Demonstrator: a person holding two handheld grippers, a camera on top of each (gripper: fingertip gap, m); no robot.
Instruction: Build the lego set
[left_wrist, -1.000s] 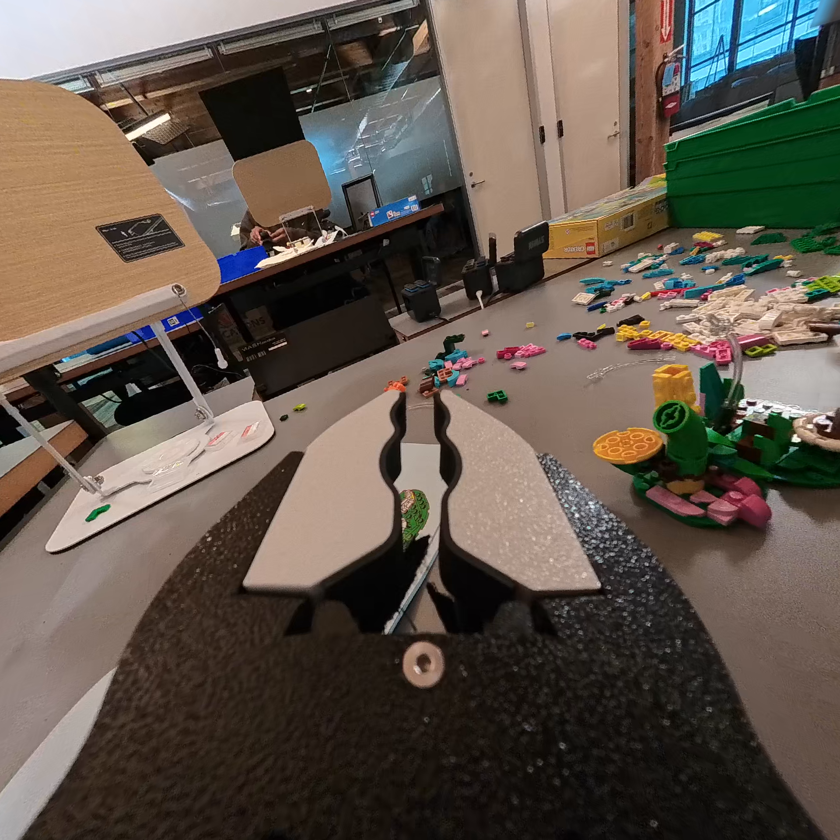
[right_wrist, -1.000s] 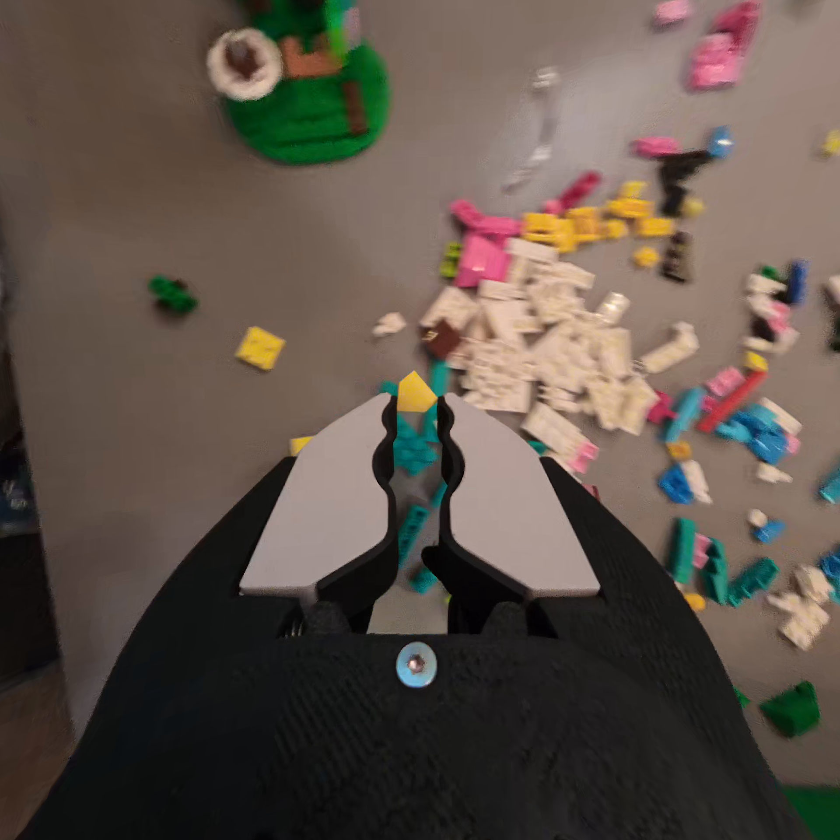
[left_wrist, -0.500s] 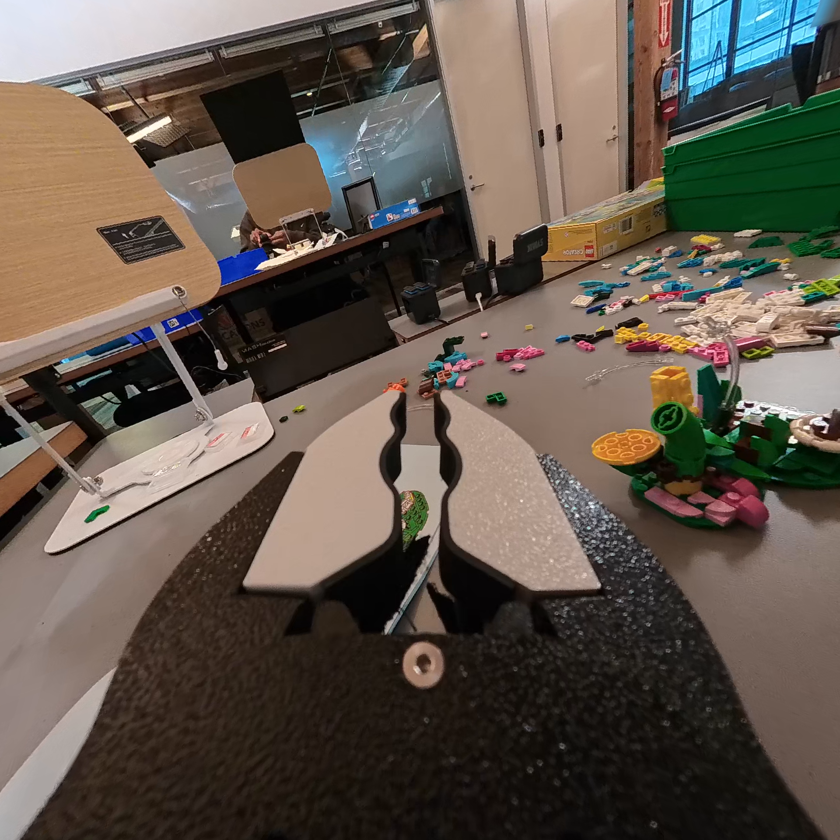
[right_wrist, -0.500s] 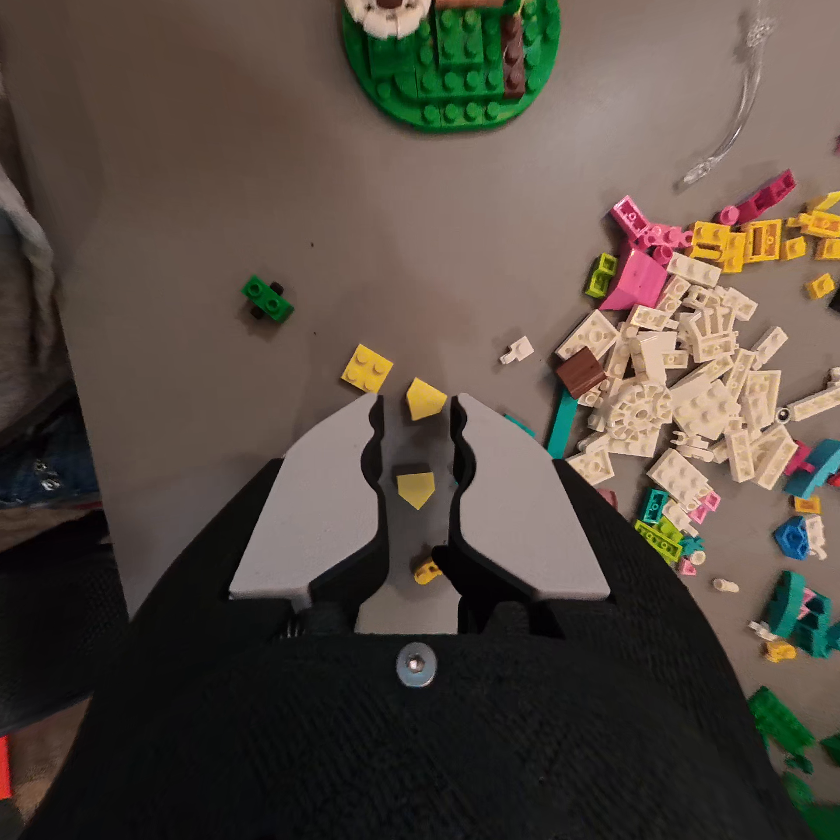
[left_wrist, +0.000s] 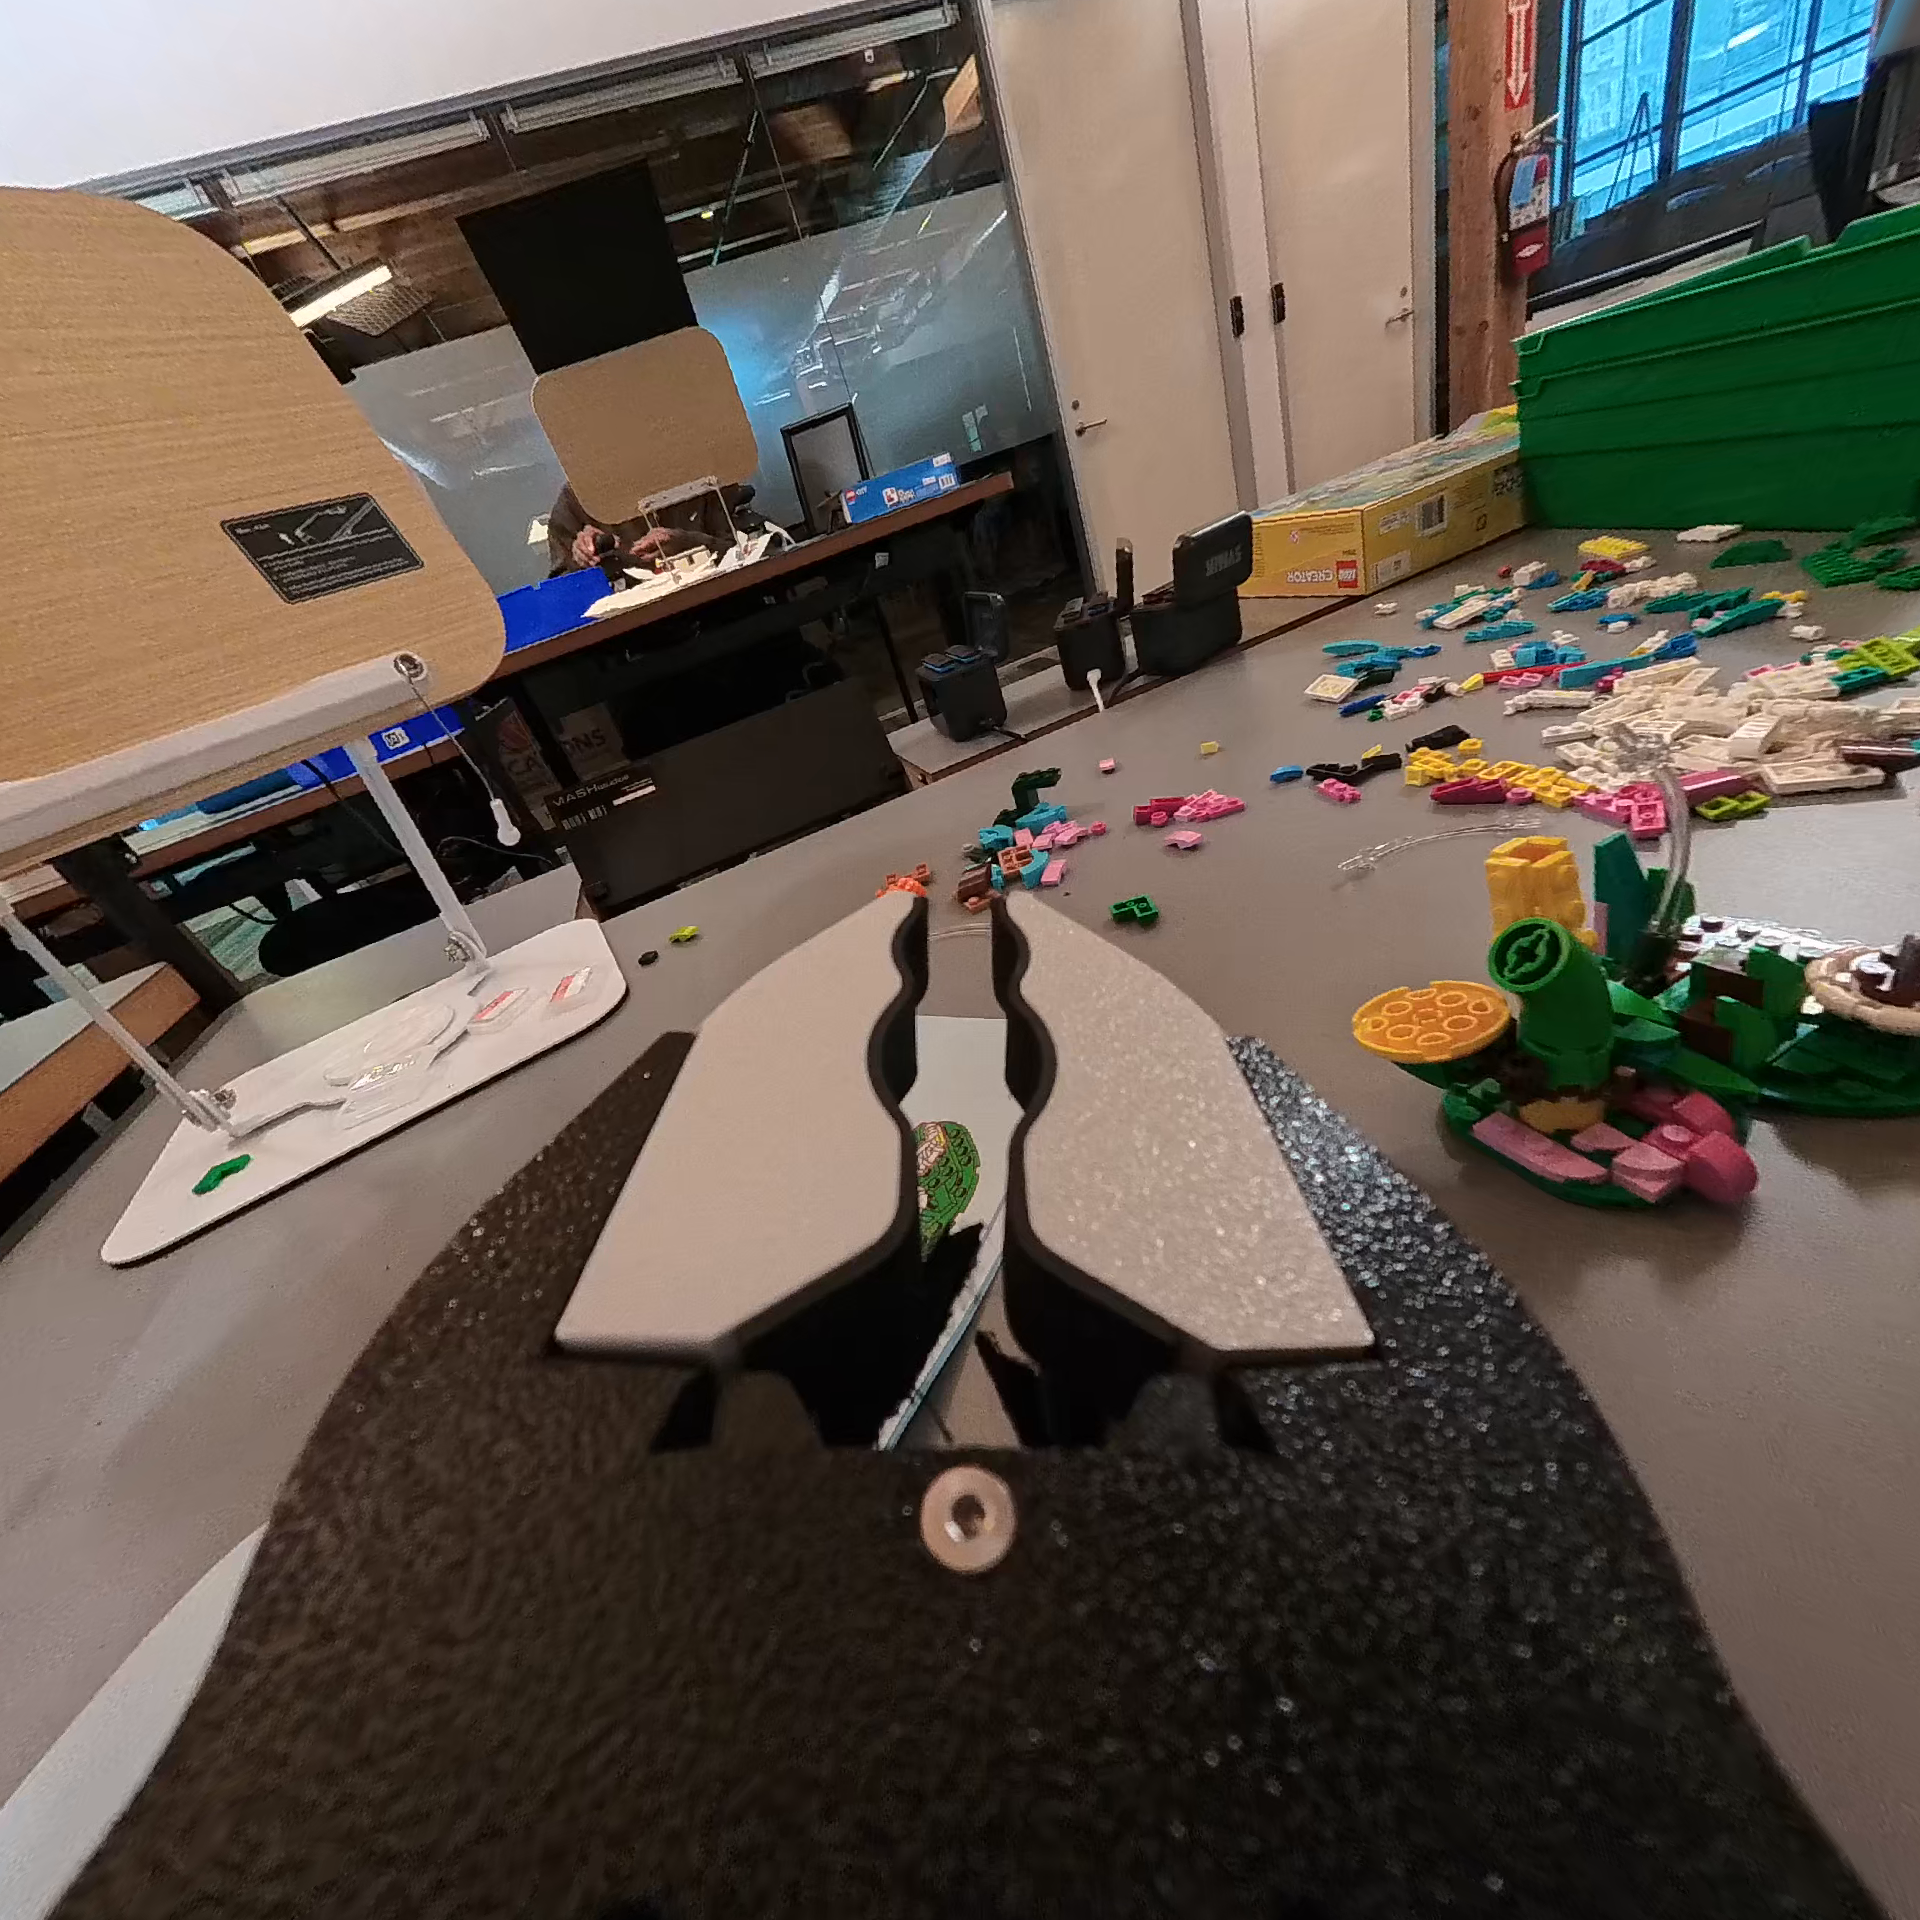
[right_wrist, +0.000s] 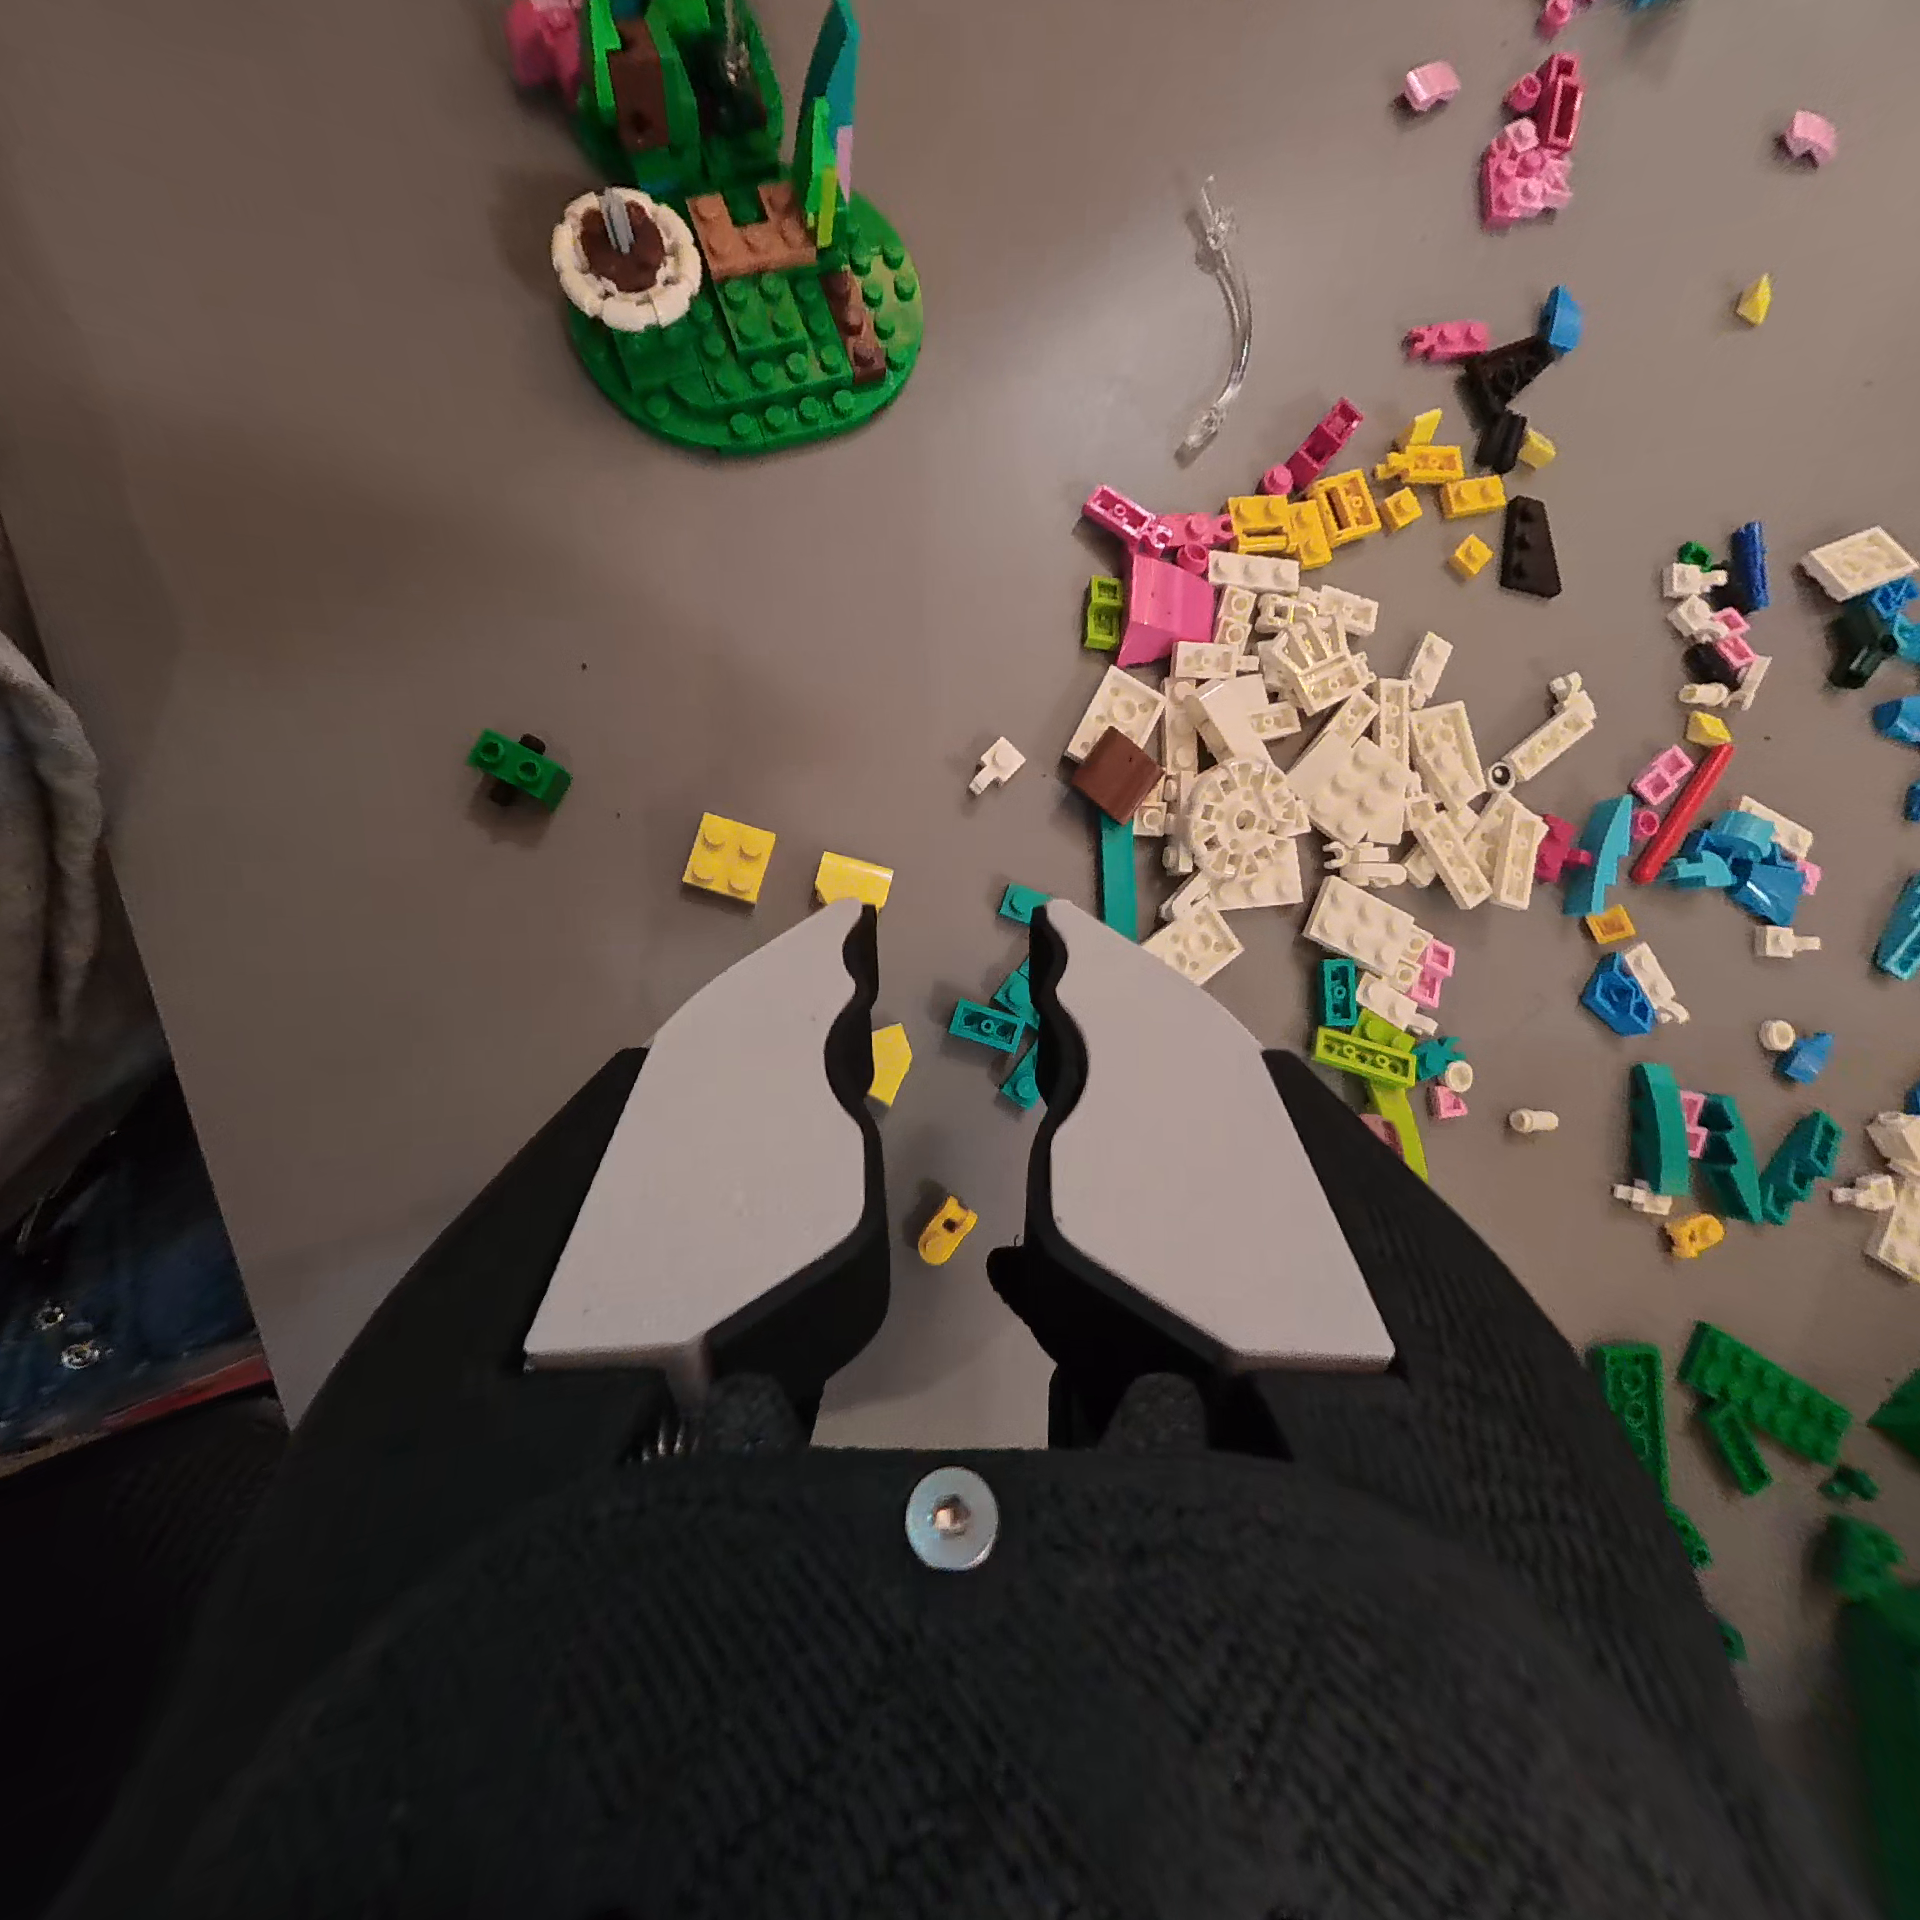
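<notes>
The left tool (left_wrist: 958, 914) hangs low over the grey bench (left_wrist: 312, 1351) with its fingers only slightly apart and nothing between them; under it lies a white printed sheet (left_wrist: 961, 1070), and to its right stands a green brick model (left_wrist: 1621, 1049) with a yellow round plate. The right tool (right_wrist: 954, 920) looks straight down on the bench with its fingers spread wide and empty. A yellow sloped brick (right_wrist: 852, 878) lies just at its left fingertip, small teal bricks (right_wrist: 997, 1023) are by the right finger, and the heap of white bricks (right_wrist: 1320, 790) is further right.

grey table (right_wrist: 364, 582), yellow brick (right_wrist: 729, 856), green base (right_wrist: 748, 364), white pile (right_wrist: 1340, 769).
</notes>
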